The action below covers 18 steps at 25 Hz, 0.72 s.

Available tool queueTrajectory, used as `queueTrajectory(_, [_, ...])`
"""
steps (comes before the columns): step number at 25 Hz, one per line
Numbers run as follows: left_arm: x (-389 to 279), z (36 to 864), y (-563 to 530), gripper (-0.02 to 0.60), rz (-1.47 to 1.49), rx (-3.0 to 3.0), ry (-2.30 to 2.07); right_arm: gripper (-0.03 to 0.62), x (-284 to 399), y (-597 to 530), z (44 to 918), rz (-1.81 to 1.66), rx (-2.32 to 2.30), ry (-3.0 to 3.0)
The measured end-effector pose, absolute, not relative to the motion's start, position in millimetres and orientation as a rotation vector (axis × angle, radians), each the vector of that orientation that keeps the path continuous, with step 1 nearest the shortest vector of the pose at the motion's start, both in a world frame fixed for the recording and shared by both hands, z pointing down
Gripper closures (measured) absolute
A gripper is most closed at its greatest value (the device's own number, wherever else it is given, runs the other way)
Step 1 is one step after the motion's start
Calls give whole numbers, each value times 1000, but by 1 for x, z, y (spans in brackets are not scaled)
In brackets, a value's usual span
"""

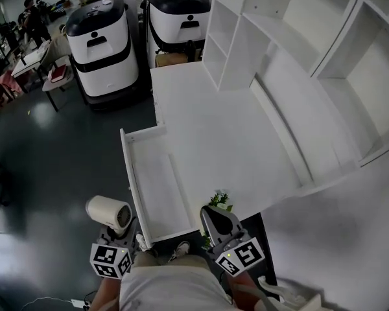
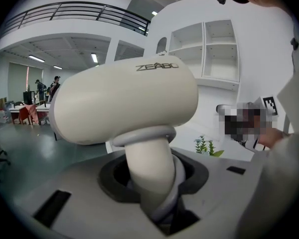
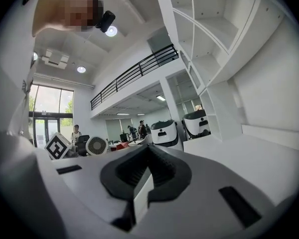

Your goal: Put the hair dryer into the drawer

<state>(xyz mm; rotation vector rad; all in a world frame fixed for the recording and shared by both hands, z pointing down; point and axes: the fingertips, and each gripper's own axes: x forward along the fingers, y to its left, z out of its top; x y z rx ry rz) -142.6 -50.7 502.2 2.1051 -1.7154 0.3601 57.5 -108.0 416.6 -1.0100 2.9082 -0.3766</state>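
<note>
The left claw (image 2: 153,190) is clamped on the handle of the hair dryer (image 2: 124,101), its jaws part-way apart with the cream handle filling the gap between them. The barrel stands above the claw and sticks out to one side. In the head view the dryer hangs over the dark floor (image 1: 58,167), just outside the left wall of the open drawer (image 1: 157,190) and near its front corner, so it is not yet above the compartment. The drawer is pulled well out from the white bench (image 1: 214,122) and looks bare inside. The right claw (image 3: 145,172) is closed with nothing in it and is held level near the bench's front edge, close to a small green plant (image 1: 219,200). The step in hand, as I judge it, is carrying the dryer across and setting it down. To do it well, lift the barrel clear over the drawer's side wall rather than brushing it. Turn the dryer so that it lies along the drawer, then lower it until the barrel rests on the drawer bottom before the jaws let go. A top-heavy dryer held only by its handle could swing or tip if released early. The right claw is best kept back from the plant, ready for the drawer front.
</note>
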Motion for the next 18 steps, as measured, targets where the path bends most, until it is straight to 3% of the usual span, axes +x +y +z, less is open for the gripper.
queueTrajectory(18, [-133,559,-89,439,413,2150,-1507,585,7,-120,416,-367,-1015,3002])
